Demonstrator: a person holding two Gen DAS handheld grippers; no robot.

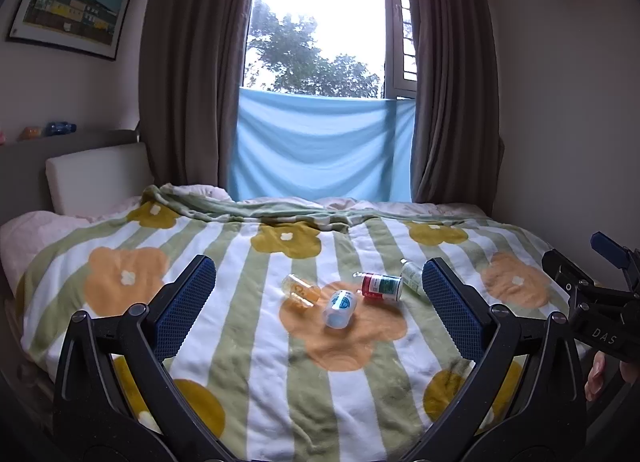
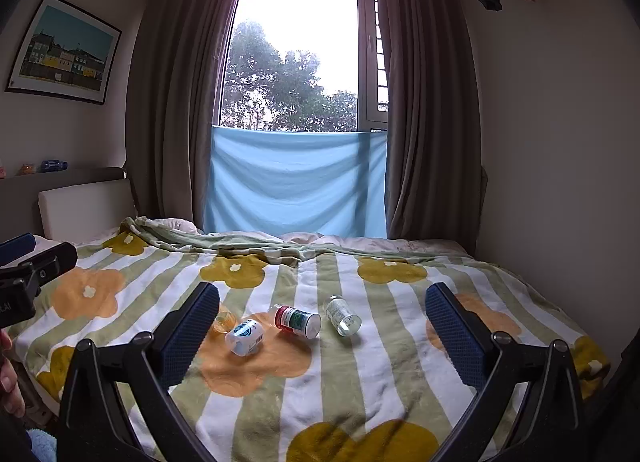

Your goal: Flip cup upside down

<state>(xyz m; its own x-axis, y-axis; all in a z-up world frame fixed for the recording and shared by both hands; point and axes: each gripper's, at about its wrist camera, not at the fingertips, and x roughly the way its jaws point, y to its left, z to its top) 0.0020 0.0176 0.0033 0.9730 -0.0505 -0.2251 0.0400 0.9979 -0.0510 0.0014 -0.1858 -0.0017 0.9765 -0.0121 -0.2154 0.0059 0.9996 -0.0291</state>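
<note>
Several small items lie on their sides on a flowered blanket (image 1: 248, 362): a clear amber cup (image 1: 301, 290), a white cup with a blue label (image 1: 340, 308), a red-and-green labelled one (image 1: 380, 287) and a clear one (image 1: 412, 277). The right wrist view shows them too: amber cup (image 2: 225, 319), white cup (image 2: 245, 336), red one (image 2: 299, 320), clear one (image 2: 342, 315). My left gripper (image 1: 318, 282) is open and empty, held short of them. My right gripper (image 2: 322, 306) is open and empty, also short of them.
The bed (image 2: 360, 390) fills the foreground, with a white headboard cushion (image 1: 96, 178) at left. Brown curtains (image 1: 188, 74) and a blue cloth (image 1: 320, 146) hang at the window behind. A wall (image 2: 560, 142) bounds the right side. The right gripper body (image 1: 592, 302) shows at the left view's right edge.
</note>
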